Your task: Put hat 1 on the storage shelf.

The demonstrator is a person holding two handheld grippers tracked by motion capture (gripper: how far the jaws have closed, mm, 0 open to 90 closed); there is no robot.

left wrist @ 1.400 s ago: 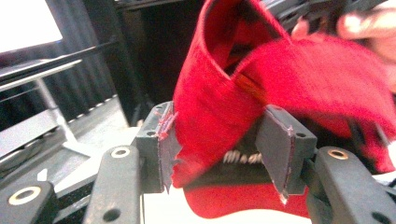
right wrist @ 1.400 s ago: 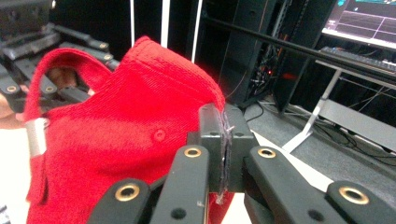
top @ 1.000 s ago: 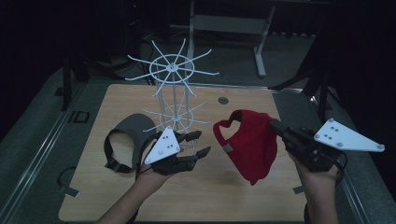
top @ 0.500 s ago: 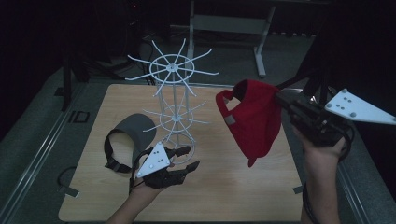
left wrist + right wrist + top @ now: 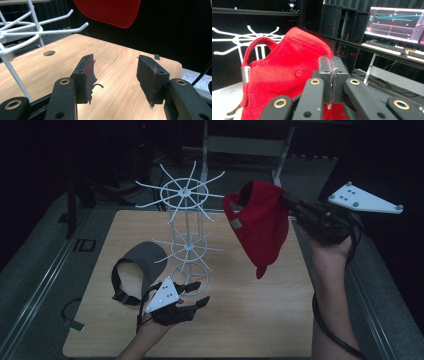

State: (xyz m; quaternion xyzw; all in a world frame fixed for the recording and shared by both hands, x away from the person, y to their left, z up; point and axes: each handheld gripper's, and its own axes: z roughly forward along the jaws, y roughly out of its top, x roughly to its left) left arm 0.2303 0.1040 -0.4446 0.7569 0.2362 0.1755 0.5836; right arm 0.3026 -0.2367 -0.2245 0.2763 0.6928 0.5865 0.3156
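High view: dark room, wooden table [image 5: 260, 320]; right gripper [image 5: 295, 210] holds the red cap [image 5: 260, 227] aloft beside the white wire rack [image 5: 186, 227], probably mid-hanging; next, hook it on a prong. Left gripper view: jaws apart, empty. Right gripper view: jaws clamped on cap fabric.

Right gripper [image 5: 287, 205] lifted the red cap [image 5: 260, 222] higher beside the white rack's [image 5: 186, 227] top ring, left gripper [image 5: 197, 295] lowered toward the counter's [image 5: 250, 320] near edge
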